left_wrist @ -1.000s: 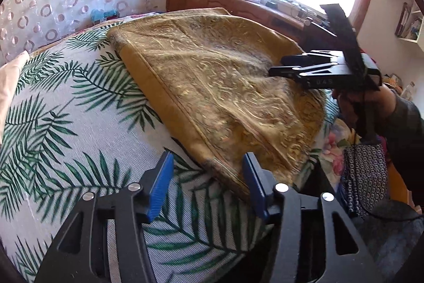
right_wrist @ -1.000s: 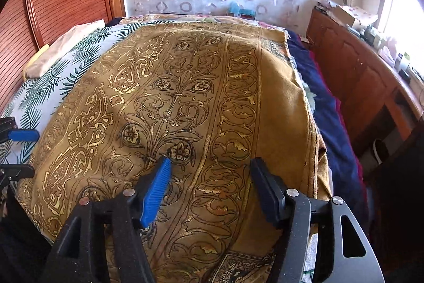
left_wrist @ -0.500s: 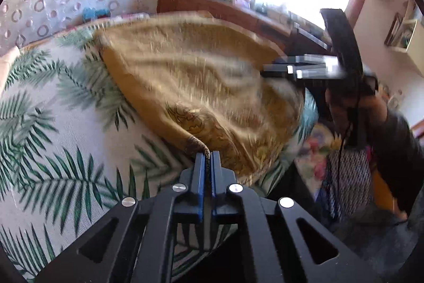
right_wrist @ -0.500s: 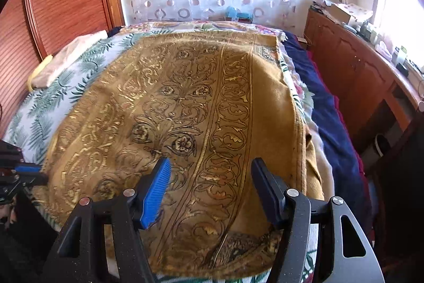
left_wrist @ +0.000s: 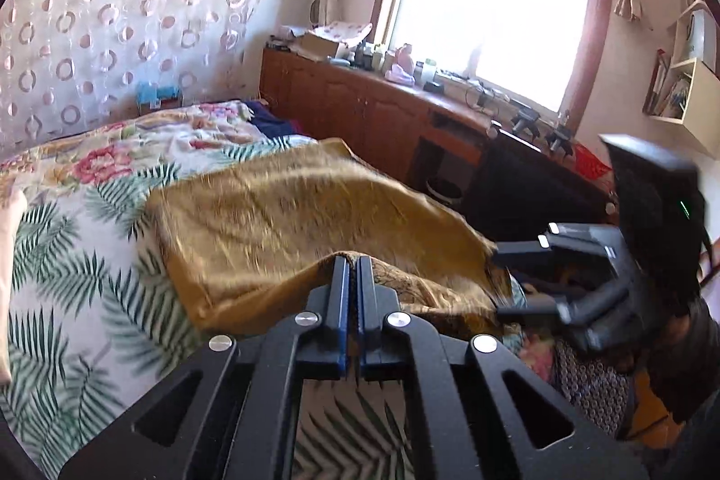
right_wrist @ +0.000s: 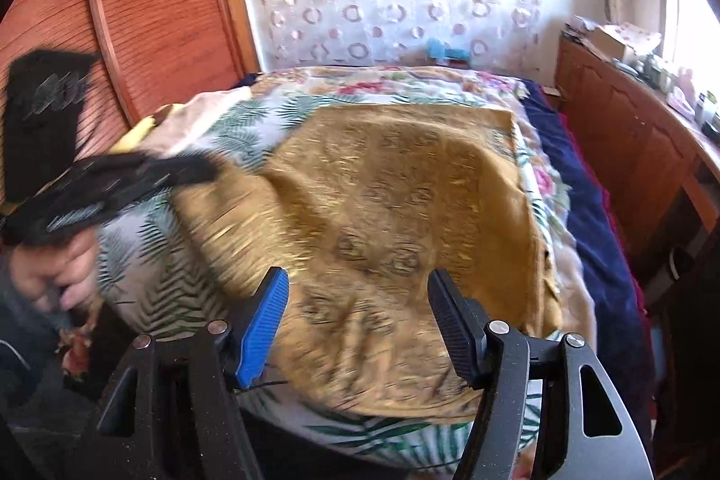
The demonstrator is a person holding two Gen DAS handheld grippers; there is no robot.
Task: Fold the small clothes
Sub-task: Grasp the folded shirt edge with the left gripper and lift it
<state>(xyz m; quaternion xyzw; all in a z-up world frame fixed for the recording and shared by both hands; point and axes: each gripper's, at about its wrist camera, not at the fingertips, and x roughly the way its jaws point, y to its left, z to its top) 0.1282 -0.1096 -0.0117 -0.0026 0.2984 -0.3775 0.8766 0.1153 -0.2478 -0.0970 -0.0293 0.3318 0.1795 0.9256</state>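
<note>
Lying across the bed (right_wrist: 148, 255) (palm-leaf sheet) is the cloth (right_wrist: 405, 187), a gold patterned piece, its near left corner lifting off the sheet. The left gripper (left_wrist: 352, 268) is pinching that corner between closed fingers. The right gripper (right_wrist: 357, 300) is hovering over the cloth's near edge, fingers spread wide, gripping nothing.

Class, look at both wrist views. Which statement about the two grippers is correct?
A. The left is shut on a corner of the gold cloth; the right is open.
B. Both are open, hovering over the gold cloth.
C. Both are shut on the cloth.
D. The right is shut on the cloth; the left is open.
A: the left gripper has its fingers pressed together on the lifted corner of the gold cloth, while the right gripper has its fingers spread wide above it.
</note>
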